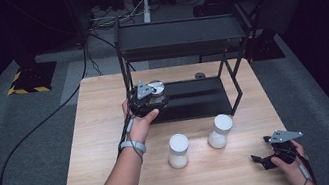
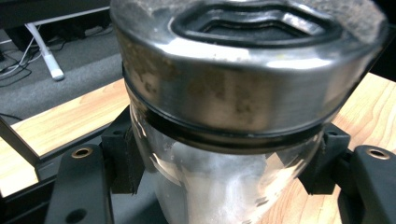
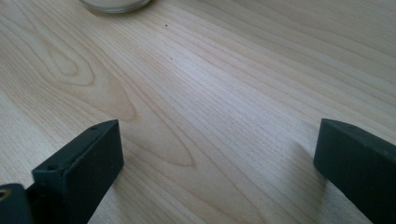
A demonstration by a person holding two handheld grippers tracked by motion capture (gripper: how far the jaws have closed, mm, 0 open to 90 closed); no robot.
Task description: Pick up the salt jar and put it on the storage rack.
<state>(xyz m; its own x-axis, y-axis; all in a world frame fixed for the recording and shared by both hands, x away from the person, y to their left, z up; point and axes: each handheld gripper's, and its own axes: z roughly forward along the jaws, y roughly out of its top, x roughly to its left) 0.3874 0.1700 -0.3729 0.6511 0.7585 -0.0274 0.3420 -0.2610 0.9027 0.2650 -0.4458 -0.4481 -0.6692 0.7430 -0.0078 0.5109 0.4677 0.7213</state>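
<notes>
Dark room all round, grey carpet, and your light wooden table [image 1: 108, 132] sits in the middle with a black metal two-level rack [image 1: 179, 39] standing on its far half.

Stuff that's hard to read first: in the left gripper view the jar [image 2: 233, 140] sits so close to the lens that its base is cut off, so you can't tell if it's touching the rack's bottom shelf [image 1: 199, 98] or hanging just above it. Something small and dark lies on the table behind the rack, too tiny to name. The right gripper view catches just the bottom rim of one jar at the top edge.

Your left forearm comes up from the bottom edge and reaches forward to the near left corner of the rack, hand wrapped round the left gripper [image 1: 149, 99]. Your right hand rests low at the near right corner of the table.

Left gripper is clamped on that glass jar with the metal lid [image 2: 247, 60], pads pressing the glass just below the lid, white powdery stuff inside. Right gripper [image 1: 269, 156] has its jaws spread wide over bare wood, holding nothing.

Two more white-filled jars, one [image 1: 178, 151] and another [image 1: 220, 131], stand on the table in front of the rack, apart from each other.
</notes>
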